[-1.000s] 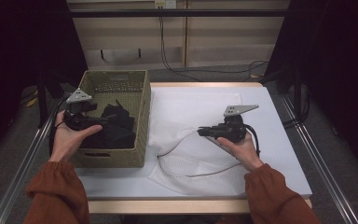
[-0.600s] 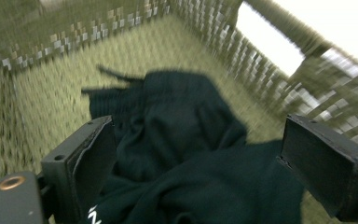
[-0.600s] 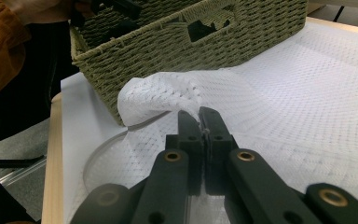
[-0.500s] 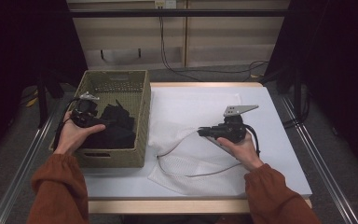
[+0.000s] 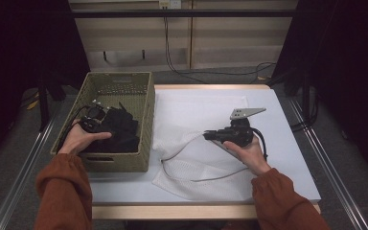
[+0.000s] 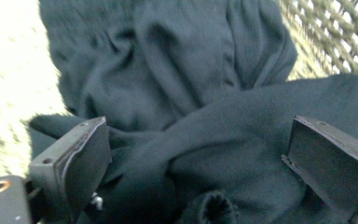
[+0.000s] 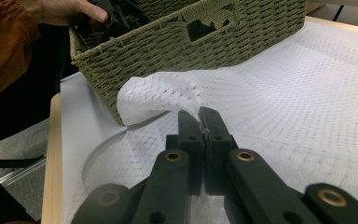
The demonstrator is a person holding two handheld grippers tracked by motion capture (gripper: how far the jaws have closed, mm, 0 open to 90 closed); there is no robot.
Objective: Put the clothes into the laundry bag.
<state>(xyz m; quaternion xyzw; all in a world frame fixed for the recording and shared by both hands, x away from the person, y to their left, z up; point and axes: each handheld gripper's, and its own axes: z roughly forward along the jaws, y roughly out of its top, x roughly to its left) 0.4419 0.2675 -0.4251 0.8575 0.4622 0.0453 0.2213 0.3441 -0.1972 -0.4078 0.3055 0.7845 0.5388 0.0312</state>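
left tool (image 6: 200,163) open over black cloth (image 6: 177,84); right tool (image 7: 204,122) pinching white mesh (image 7: 163,95).

the left gripper (image 5: 94,116) sits low inside the woven basket (image 5: 143,103), the left hand (image 5: 82,137) wrapped around it from the near side — its jaws stand wide apart, one at each side of the left gripper view, pads pressing on nothing. the right gripper (image 7: 202,122) is held level to the right of the basket, jaws pointing toward it and closed tight together, a bit of mesh pinched between them. the right hand (image 5: 246,149) cups it from below — both forearms in rust-orange sleeves reach in from the near edge.
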